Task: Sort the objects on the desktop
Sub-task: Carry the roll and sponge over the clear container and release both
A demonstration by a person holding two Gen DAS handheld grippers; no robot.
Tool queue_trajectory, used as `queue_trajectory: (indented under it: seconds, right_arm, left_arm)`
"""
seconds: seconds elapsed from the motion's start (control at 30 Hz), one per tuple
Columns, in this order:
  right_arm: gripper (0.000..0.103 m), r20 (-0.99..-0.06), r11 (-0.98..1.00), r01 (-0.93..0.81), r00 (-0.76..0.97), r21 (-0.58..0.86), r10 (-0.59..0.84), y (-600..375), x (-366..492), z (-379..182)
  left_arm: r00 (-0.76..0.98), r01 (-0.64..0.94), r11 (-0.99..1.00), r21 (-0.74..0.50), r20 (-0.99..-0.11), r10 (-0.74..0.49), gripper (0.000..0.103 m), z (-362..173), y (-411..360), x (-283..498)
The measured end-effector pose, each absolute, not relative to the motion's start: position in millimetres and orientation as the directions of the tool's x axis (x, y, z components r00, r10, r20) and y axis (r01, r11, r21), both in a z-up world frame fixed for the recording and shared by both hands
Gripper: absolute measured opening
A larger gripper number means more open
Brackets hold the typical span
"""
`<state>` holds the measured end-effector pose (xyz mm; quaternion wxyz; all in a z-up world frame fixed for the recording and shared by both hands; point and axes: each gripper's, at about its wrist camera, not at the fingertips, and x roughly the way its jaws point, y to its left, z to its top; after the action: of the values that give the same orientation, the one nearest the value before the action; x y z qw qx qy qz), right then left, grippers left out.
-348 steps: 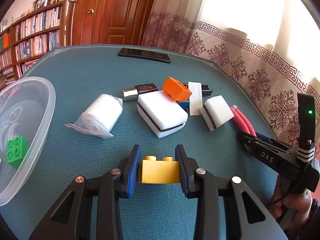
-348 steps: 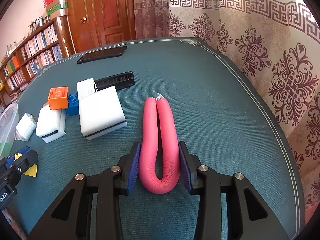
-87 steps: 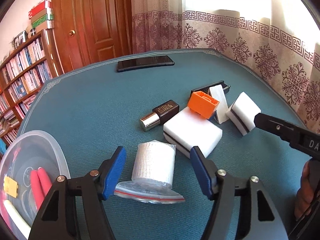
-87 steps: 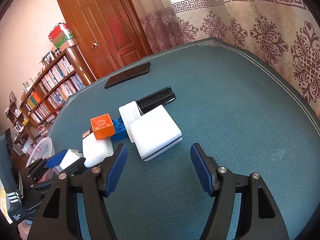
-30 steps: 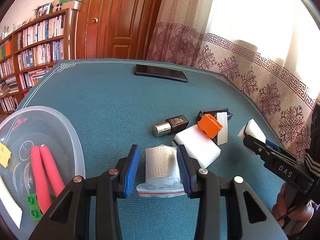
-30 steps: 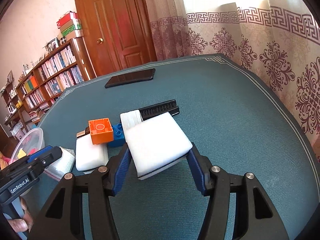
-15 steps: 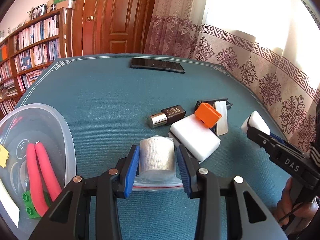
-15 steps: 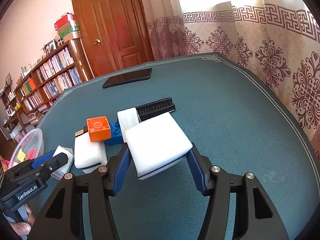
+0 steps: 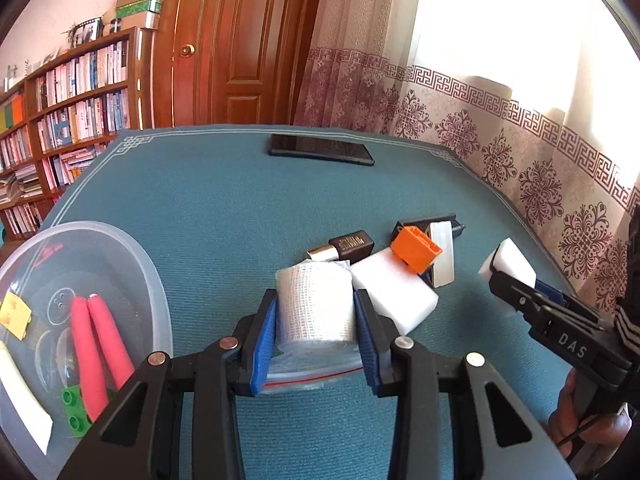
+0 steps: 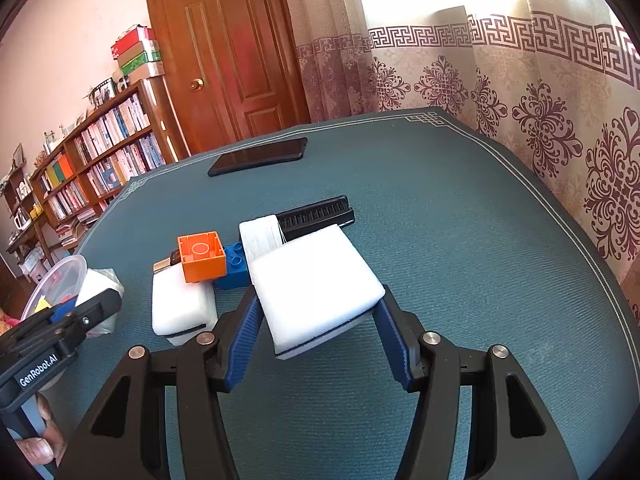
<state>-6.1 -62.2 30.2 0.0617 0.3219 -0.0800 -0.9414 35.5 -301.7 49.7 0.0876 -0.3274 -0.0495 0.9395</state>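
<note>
Far left on the teal worktop [image 9: 208, 208] sits the clear plastic bowl [image 9: 156, 280], and inside it lie a folded pink tube [image 9: 100, 344], a green brick [image 9: 74, 408], a yellow brick [image 9: 14, 314] and a white strip [image 9: 24, 396] along the near wall. Just beside the bowl, the left gripper [image 9: 316, 320] has its jaws pinching the bagged gauze roll [image 9: 314, 304]: blue pads flat on both sides of the roll, the zip bag's red-lined edge sagging below them. The roll looks raised off the cloth, though the contact underneath is hidden.

Moving right, the heap. A black-and-silver lipstick tube [image 9: 346, 246] lies behind the roll, and next to it a white sponge [image 9: 394, 294] rests flat. An orange brick [image 10: 202, 256] sits tilted on that sponge's far corner, with a blue brick [image 10: 234, 266] tucked beside it, then a white folded wad [image 10: 262, 236] leaning against a black comb [image 10: 316, 216]. Well behind them all, a dark phone [image 10: 258, 156] lies flat near the worktop's far edge.

Over to the right gripper [image 10: 320, 334], where the jaws are spread wide yet closed onto the edges of a second white sponge [image 10: 316, 284]; it is tilted, near edge up, its dark bottom layer showing. A hand [image 9: 584, 432] grips that tool's handle at the far right of the left view.
</note>
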Motion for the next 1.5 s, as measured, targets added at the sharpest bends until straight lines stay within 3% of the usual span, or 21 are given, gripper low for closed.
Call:
queue_trajectory:
  seconds: [0.3,0.67,1.2,1.27,1.3,1.33,1.4,1.5]
  right_arm:
    - [0.059,-0.587,-0.980,0.073,-0.791,0.185,-0.170,-68,-1,36]
    - [0.059,-0.560,-0.964,0.217,-0.785,0.153,-0.265,-125,14,56]
    - [0.059,-0.567,-0.889,0.437,-0.702,0.134,-0.430,-245,21,69]
    - [0.059,-0.567,-0.877,0.462,-0.691,0.130,-0.448,-258,22,70]
    - [0.059,-0.567,-0.871,0.473,-0.685,0.130,-0.457,-264,22,69]
    - [0.059,-0.568,-0.866,0.483,-0.680,0.129,-0.463,-270,22,69]
    - [0.059,-0.570,-0.858,0.497,-0.671,0.129,-0.475,-280,22,68]
    - [0.059,-0.576,-0.849,0.512,-0.657,0.132,-0.486,-290,21,65]
  left_arm:
    - [-0.786,-0.034,-0.986,-0.165,-0.604,0.129,0.041,63,-336,40]
    - [-0.816,0.095,-0.986,-0.138,-0.578,0.002,0.041,82,-407,53]
    - [-0.806,0.191,-0.961,-0.199,-0.591,-0.037,0.042,75,-465,53]
    - [-0.806,0.201,-0.956,-0.212,-0.591,-0.039,0.045,76,-471,54]
    - [-0.806,0.207,-0.954,-0.218,-0.590,-0.040,0.054,76,-473,54]
    - [-0.807,0.216,-0.951,-0.222,-0.589,-0.045,0.070,76,-476,55]
    - [-0.812,0.234,-0.945,-0.230,-0.581,-0.060,0.087,77,-479,57]
    - [-0.814,0.237,-0.942,-0.237,-0.578,-0.059,0.087,80,-483,58]
